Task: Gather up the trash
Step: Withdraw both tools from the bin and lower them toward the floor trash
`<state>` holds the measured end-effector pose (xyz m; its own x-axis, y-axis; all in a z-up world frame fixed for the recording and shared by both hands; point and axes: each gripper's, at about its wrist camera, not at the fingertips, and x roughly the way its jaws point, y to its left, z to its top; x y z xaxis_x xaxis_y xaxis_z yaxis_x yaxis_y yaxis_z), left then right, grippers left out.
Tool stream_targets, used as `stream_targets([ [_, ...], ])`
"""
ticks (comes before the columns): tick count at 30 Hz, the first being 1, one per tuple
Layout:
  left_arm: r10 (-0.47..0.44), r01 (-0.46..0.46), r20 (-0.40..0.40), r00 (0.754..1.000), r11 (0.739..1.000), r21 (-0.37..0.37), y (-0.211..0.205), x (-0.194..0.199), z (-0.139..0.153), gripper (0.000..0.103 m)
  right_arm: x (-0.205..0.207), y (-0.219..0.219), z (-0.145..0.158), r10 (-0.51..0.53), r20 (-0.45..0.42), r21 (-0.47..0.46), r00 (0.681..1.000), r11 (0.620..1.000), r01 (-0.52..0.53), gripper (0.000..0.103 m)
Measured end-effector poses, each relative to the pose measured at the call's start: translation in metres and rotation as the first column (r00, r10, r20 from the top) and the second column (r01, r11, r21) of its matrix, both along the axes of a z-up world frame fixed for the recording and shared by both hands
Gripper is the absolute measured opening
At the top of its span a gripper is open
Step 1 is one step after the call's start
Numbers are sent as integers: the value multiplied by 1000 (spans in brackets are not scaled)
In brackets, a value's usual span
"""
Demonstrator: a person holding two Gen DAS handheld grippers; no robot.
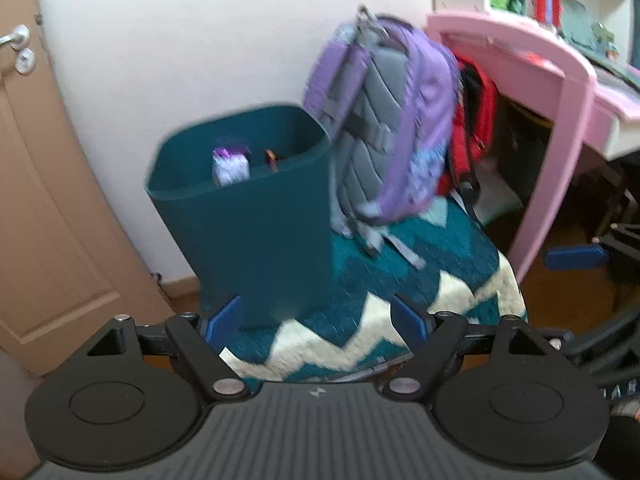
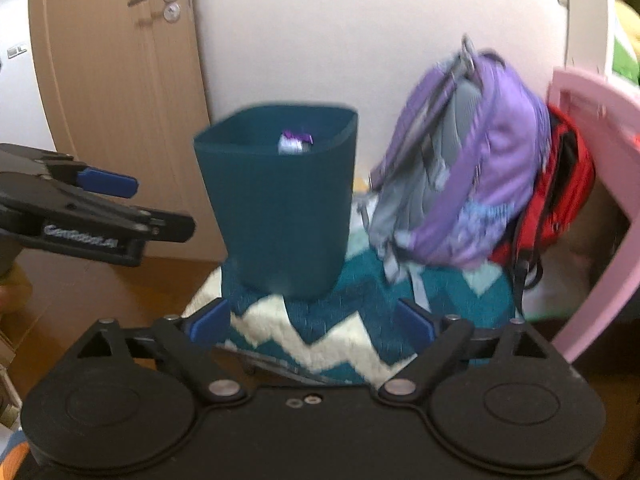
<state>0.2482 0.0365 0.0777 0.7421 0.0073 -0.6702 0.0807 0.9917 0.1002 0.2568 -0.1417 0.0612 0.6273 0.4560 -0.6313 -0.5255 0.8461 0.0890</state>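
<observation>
A dark teal bin (image 1: 248, 216) (image 2: 280, 208) stands upright on a teal and cream zigzag rug (image 1: 440, 280) (image 2: 320, 344) by the wall. Inside it a purple and white wrapper (image 1: 230, 166) (image 2: 294, 142) shows above the rim, with a small orange piece (image 1: 272, 158) beside it. My left gripper (image 1: 316, 320) is open and holds nothing, and the bin's base is just ahead of its blue pads. My right gripper (image 2: 311, 318) is open wide and holds nothing, a little short of the bin. The left gripper's side (image 2: 108, 184) shows to the bin's left in the right wrist view.
A purple and grey backpack (image 1: 392, 120) (image 2: 472, 160) leans right of the bin, with a red bag (image 1: 472, 128) (image 2: 560, 192) behind it. A pink desk (image 1: 560, 92) (image 2: 600, 240) stands at the right. A brown door (image 1: 40, 200) (image 2: 112, 100) is at the left.
</observation>
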Motion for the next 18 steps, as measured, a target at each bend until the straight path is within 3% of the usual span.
stream_targets([
  [5,-61,61,-32,998,998,3,-16,-1,-51,81,6,-21,-53,-40,-55,6,998,999,41,99],
  [10,-133,133,-85,987,991,-11,-31,7,-100,83,17,-36,-106,-76,-102,4,992,997,77,100],
  [18,-249,243,-203,947,968,-54,-52,30,-187,86,49,-44,-194,-116,-200,-71,973,992,103,100],
])
